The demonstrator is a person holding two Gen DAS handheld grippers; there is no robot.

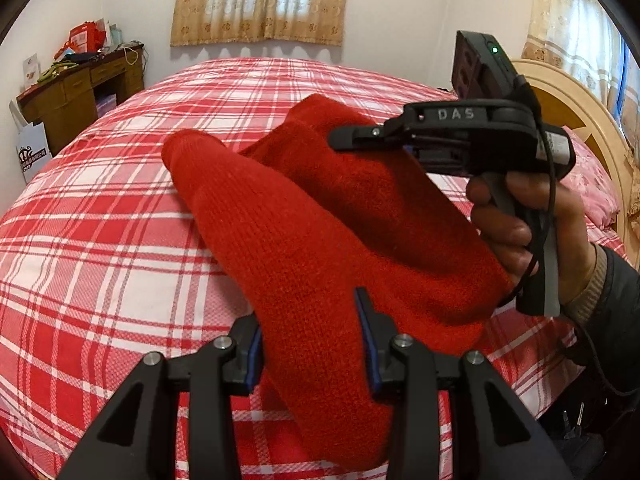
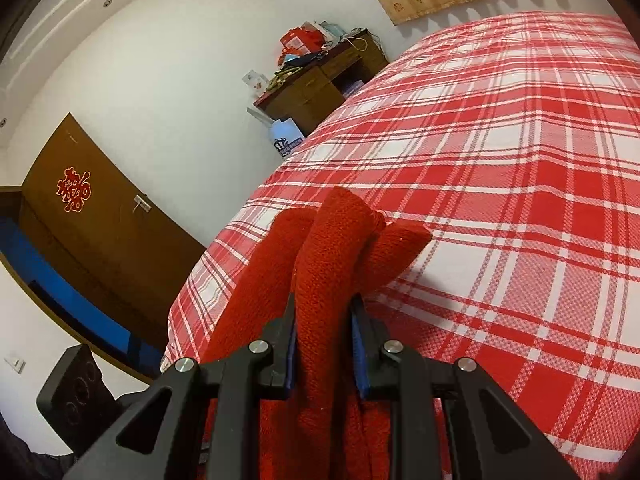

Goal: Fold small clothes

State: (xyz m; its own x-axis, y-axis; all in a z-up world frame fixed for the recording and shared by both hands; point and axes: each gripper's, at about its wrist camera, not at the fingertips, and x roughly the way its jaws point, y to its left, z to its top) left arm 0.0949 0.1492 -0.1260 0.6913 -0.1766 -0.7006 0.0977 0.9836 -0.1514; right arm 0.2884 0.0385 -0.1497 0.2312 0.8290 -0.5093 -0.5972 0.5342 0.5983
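A red knitted garment (image 1: 304, 216) hangs bunched above the red-and-white plaid bed (image 1: 120, 240). My left gripper (image 1: 312, 328) is shut on a thick fold of it near the lower edge. My right gripper (image 1: 352, 138) shows in the left wrist view, held in a hand at the right, its fingers against the garment's upper part. In the right wrist view the right gripper (image 2: 324, 312) is shut on a bunched strip of the red garment (image 2: 340, 240), which sticks up past the fingertips over the bed (image 2: 500, 200).
A wooden desk (image 1: 80, 92) with clutter stands at the bed's far left, a white bag (image 1: 32, 152) beside it. A wooden headboard (image 1: 568, 108) and pink pillow (image 1: 592, 184) are at the right. A brown door (image 2: 92, 224) and dark speaker (image 2: 76, 392) are left of the bed.
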